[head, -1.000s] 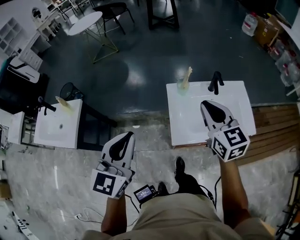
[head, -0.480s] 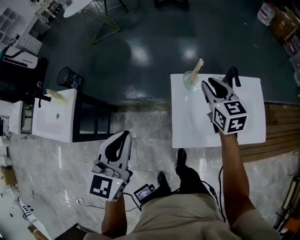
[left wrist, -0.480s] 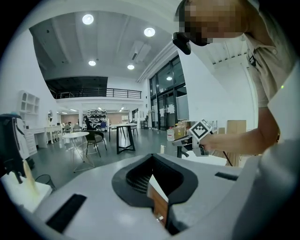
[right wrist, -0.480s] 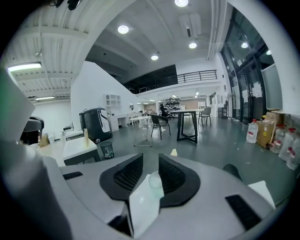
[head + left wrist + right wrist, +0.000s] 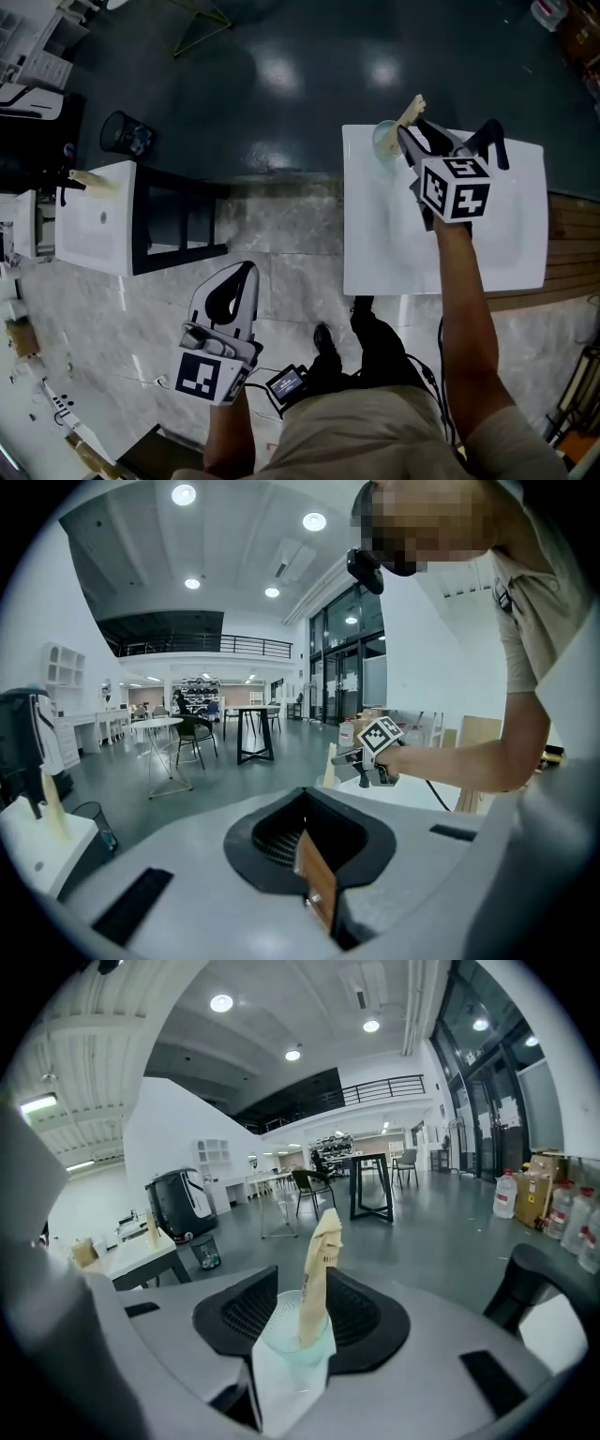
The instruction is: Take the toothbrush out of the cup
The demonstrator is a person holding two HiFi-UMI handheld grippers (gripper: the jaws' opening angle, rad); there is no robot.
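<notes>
A pale green cup (image 5: 383, 142) stands at the back left corner of a white sink (image 5: 375, 244). A toothbrush (image 5: 410, 110) in a tan paper wrap leans out of it. My right gripper (image 5: 412, 135) is at the cup; its jaws have just been opening and now stand open. In the right gripper view the cup (image 5: 291, 1340) and toothbrush (image 5: 320, 1265) sit between the dark pads (image 5: 242, 1312), and I see no pad pressing on either. My left gripper (image 5: 244, 274) hangs shut and empty over the marble floor, its jaws (image 5: 305, 841) closed.
A black faucet (image 5: 491, 141) stands at the sink's back, just right of my right gripper. A second white sink (image 5: 89, 234) with its own wrapped brush (image 5: 86, 178) stands at the far left, a dark waste basket (image 5: 122, 134) behind it.
The right gripper has travelled forward across the sink to the cup, and its jaws have opened. The left gripper has sunk lower and stayed shut.
</notes>
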